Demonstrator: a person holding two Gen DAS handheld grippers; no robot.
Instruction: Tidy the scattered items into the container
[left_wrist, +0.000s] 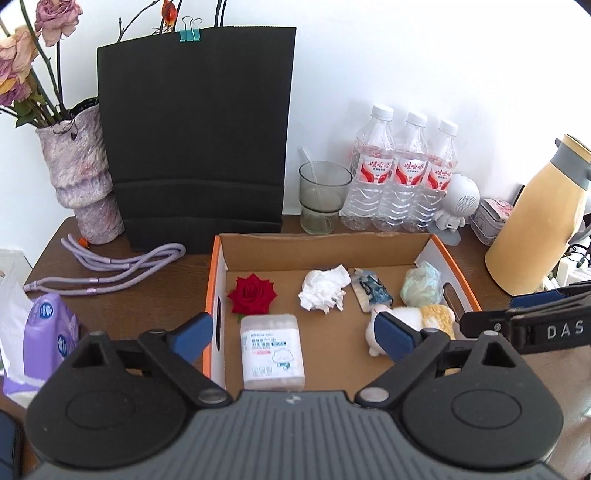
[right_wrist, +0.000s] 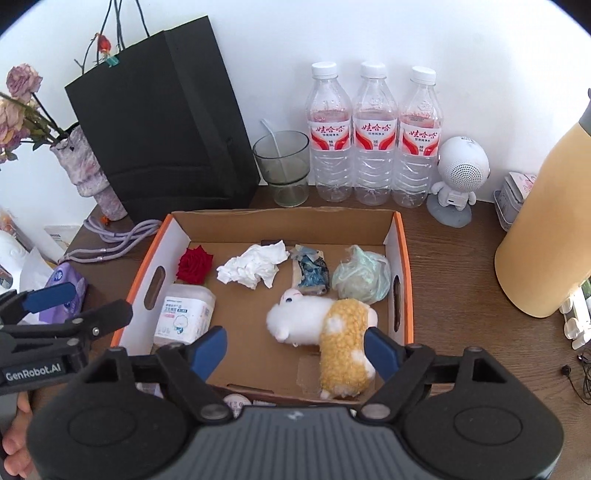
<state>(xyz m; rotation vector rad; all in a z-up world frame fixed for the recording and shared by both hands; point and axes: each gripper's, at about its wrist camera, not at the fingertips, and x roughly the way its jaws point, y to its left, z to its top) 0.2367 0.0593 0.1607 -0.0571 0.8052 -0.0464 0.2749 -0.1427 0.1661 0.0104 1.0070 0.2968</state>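
Both tools gaping: left (left_wrist: 293, 334), right (right_wrist: 297, 349) | lanyard (left_wrist: 110, 267) whole only left-view | box (right_wrist: 400, 236) filled

Red rose (right_wrist: 194, 264), white tissue (right_wrist: 253, 266), white-and-yellow plush (right_wrist: 325, 325), orange-edged brown box (right_wrist: 404, 266).

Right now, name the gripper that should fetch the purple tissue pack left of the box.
Left. The tissue pack lies outside the box's left wall, next to the open left gripper; the right gripper hangs open over the plush at the box's right side.
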